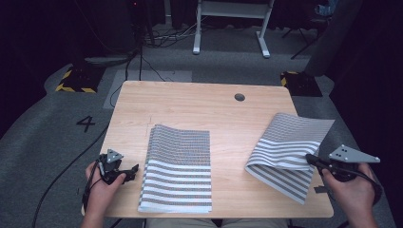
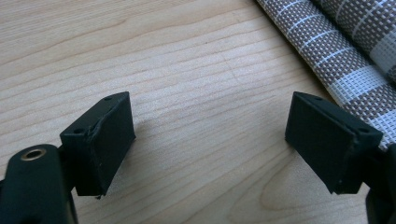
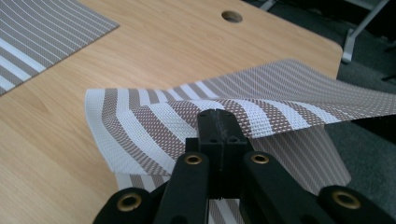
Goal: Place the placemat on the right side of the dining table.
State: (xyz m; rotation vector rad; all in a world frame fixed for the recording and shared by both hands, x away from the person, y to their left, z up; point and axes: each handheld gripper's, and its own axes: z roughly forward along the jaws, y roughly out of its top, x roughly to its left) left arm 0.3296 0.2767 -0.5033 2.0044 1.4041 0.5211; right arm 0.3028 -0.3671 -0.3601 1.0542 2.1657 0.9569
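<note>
Woven and striped in brown and white, the right placemat is held by its edge in the right gripper, whose fingers are closed tightly on the fabric. In the right gripper view the two black fingers press together with the mat's edge between them. The mat curves upward from this grip, so its near part hangs in the air, while its lower left corner seems to rest on the counter. I think the grip is at the edge because a thin mat is easiest to pinch there, and lifting one side lets the rest follow or fold over.

A second placemat lies flat in the middle of the counter, well apart from the lifted one. Its far end is slightly raised in a soft wave. It looks already placed, perhaps as the base on which the other will be stacked, but this is only my judgement.

At the counter's near left corner the left gripper is low, just beside the flat mat and not touching it. Its fingers stand wide open with only bare wood between them, and the mat's border passes near the right one. It seems to wait there, ready to hold or straighten the flat mat when needed.
</note>
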